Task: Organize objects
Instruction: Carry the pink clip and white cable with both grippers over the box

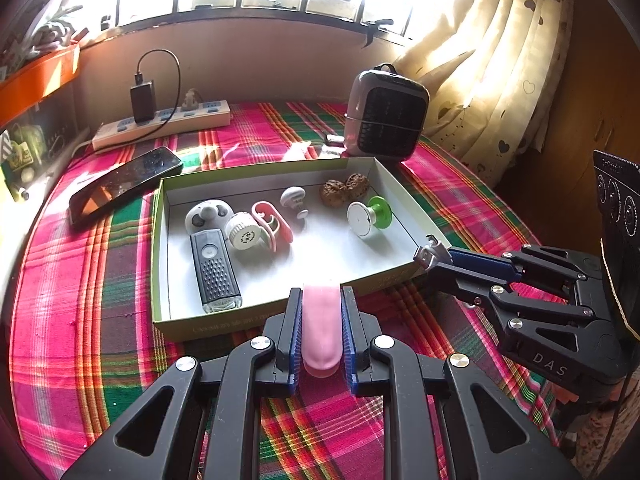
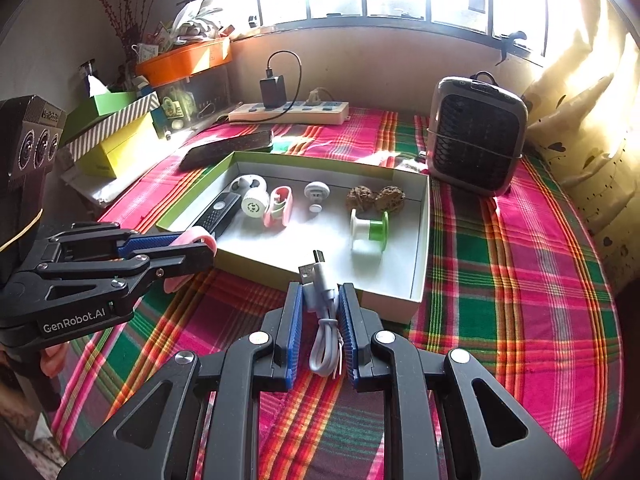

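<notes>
My left gripper is shut on a pink oblong piece, just above the near rim of a shallow green-edged box. In the box lie a black light, white round pieces, a pink clip, a white hook, two walnuts and a green-and-white spool. My right gripper is shut on a coiled pale USB cable, whose plugs reach over the box's near wall. In the left wrist view, the right gripper sits at the box's right corner. The right wrist view has the left gripper holding the pink piece.
The box rests on a pink-and-green plaid cloth. A black phone and a power strip with a charger lie behind it to the left. A small grey heater stands at the back right. Boxes and clutter line the left edge.
</notes>
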